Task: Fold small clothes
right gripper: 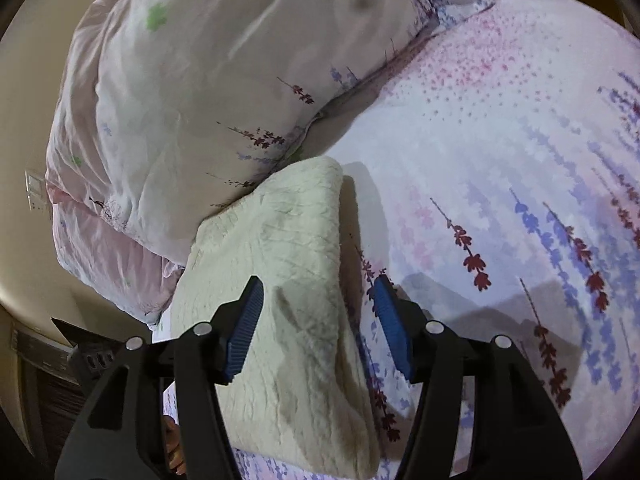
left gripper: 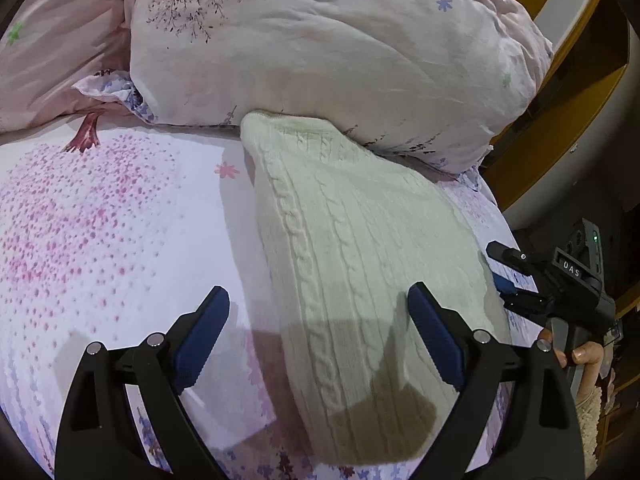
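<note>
A cream cable-knit garment [left gripper: 360, 260] lies folded into a long strip on the flowered bed sheet [left gripper: 100, 220], its far end against a bunched quilt. My left gripper [left gripper: 318, 292] is open wide just above the strip's near end; the right pad hovers over the knit and the left pad over bare sheet. In the right wrist view the same garment [right gripper: 288, 260] runs under my right gripper [right gripper: 318, 280], which is open with the strip's right edge between its pads and nothing pressed. The right gripper [left gripper: 496, 268] also shows at the garment's right side, with a person's hand [left gripper: 580, 356] on its handle.
A bulky pale quilt [left gripper: 320, 48] with twig prints is heaped behind the garment, seen also as the quilt [right gripper: 200, 100]. The sheet [right gripper: 500, 180] spreads out beside the garment. Yellow wooden furniture [left gripper: 560, 140] stands past the bed's edge. A wall switch [right gripper: 34, 192] is at the far left.
</note>
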`<state>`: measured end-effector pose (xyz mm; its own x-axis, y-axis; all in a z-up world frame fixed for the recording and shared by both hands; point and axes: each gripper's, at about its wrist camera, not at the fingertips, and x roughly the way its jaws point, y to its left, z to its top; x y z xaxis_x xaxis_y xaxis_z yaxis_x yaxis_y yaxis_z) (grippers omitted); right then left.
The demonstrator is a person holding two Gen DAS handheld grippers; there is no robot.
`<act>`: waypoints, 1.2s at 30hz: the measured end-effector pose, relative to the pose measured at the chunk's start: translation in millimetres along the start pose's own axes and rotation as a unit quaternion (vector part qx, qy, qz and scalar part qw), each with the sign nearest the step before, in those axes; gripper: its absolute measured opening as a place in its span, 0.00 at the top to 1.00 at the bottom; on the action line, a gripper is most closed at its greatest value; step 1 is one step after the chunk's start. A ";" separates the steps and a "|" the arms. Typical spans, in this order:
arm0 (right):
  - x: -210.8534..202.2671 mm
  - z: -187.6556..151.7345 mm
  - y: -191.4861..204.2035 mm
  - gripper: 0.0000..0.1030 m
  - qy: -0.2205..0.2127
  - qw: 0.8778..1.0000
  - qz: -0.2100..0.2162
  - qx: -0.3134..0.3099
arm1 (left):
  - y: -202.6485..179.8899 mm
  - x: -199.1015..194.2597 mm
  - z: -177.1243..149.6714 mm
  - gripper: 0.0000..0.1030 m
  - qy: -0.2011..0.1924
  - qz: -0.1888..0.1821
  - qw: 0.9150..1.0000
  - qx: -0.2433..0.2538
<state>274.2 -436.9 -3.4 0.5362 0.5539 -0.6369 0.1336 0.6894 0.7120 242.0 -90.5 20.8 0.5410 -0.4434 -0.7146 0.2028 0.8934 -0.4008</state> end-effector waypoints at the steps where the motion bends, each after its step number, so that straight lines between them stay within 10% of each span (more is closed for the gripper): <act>1: 2.0 0.1 0.2 0.45 0.003 1.000 -0.001 -0.001 | -0.2 4.0 1.8 0.11 0.004 -0.002 1.000 -0.004; 27: 41.6 -5.1 18.2 0.56 0.054 0.997 0.044 -0.031 | 11.1 44.0 14.0 0.13 0.044 -0.106 0.990 -0.083; 36: 35.0 -13.2 19.1 0.72 0.057 0.994 0.096 -0.016 | 22.5 31.2 10.8 0.57 0.027 -0.148 0.983 -0.105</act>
<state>284.5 -398.2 -16.0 0.4516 0.7240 -0.5215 0.0106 0.5800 0.8145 272.3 -83.4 -4.3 0.4375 -0.6903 -0.5762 0.1683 0.6924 -0.7016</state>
